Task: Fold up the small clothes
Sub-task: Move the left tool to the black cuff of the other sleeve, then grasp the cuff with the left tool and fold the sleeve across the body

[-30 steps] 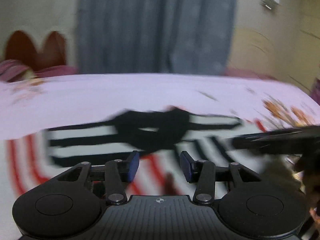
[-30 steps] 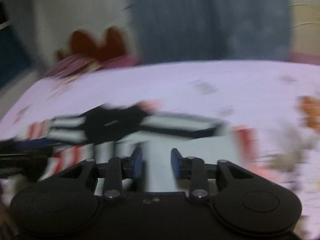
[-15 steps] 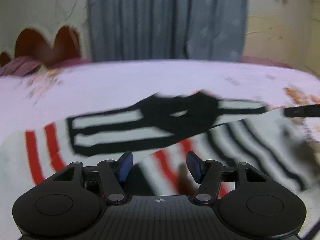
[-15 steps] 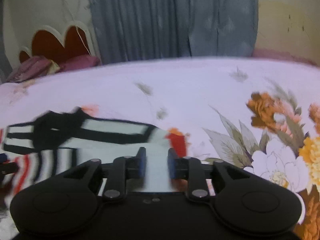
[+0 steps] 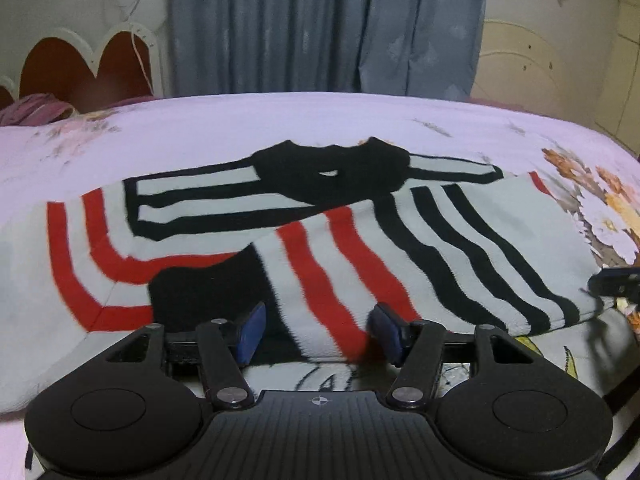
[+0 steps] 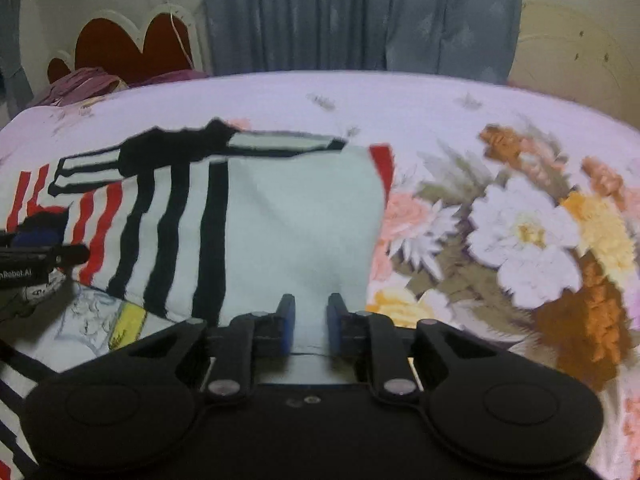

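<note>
My left hand-held gripper is spread wide over the striped sweater on the bed. My right hand-held gripper pinches its white near edge.

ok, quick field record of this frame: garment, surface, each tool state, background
garment: striped knit top, white with red and black stripes, partly folded over itself
surface: floral bedsheet, top lies on it
left tool: open, fingers straddling the near edge of the folded-over part
right tool: narrow gap, white fabric between the fingers; grip unclear
background: grey curtain, heart-shaped headboard
</note>
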`<move>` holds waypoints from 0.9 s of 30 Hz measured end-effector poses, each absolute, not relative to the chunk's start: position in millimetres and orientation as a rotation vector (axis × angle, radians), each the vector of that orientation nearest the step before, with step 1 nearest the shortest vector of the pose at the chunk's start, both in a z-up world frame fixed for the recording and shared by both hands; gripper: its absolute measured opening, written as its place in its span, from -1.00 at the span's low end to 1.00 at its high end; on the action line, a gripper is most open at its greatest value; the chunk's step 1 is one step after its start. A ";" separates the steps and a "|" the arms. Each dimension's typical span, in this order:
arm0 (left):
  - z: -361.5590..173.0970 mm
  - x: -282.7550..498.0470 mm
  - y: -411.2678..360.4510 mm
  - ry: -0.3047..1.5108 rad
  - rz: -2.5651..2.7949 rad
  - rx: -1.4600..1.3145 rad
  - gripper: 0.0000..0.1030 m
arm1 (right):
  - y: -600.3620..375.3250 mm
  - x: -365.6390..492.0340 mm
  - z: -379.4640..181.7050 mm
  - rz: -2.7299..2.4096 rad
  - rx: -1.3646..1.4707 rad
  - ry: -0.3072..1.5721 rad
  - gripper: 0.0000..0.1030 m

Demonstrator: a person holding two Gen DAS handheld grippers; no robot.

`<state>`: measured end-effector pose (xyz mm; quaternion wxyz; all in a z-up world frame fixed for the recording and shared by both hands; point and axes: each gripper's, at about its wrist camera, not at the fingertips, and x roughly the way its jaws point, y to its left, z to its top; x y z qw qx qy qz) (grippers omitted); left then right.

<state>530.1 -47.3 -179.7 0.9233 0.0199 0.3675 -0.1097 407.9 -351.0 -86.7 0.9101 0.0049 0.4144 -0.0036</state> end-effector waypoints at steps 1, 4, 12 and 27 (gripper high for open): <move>-179.5 529.5 -47.7 0.753 -0.222 0.040 0.14 | -348.6 405.0 -82.0 -0.010 0.016 0.827 -0.45; -186.3 533.9 -51.2 0.773 -0.220 0.051 0.15 | -343.7 413.1 -99.0 -0.016 0.007 0.913 -0.53; -180.7 531.4 -37.6 0.766 -0.268 0.030 0.15 | -328.4 424.2 -96.4 -0.025 -0.018 0.922 -0.48; -175.2 411.3 247.4 0.661 0.332 -0.432 0.14 | -264.9 426.7 -73.7 0.038 0.064 0.845 -0.27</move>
